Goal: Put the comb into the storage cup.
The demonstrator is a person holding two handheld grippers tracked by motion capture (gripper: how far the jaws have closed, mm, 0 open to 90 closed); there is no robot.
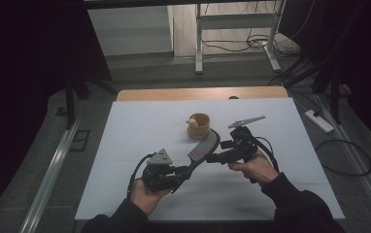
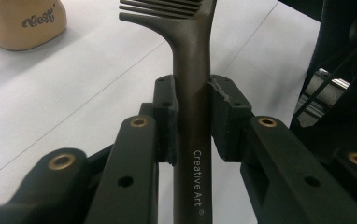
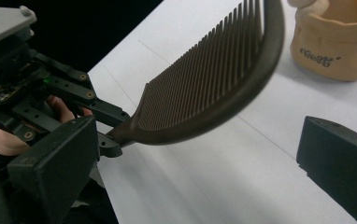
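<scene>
We take the tan cup (image 1: 199, 125) as landmark; nearer us and to its left, the left gripper (image 1: 183, 174) is clamped on the handle of the dark comb (image 1: 203, 146), printed "Creative Art" (image 2: 198, 182); the comb's toothed end rises just before the cup, whose side bears illegible script (image 3: 316, 57); right of the comb, the right gripper (image 1: 211, 158) stands with jaws apart beside the teeth.

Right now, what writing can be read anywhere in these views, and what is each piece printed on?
"Creative Art ®": white letters along the dark comb handle, where the left tool clamps it.
"Best" (likely): dark script on the tan holder, left gripper view.
Same mark on the holder, right gripper view: too blurred to read.
</scene>
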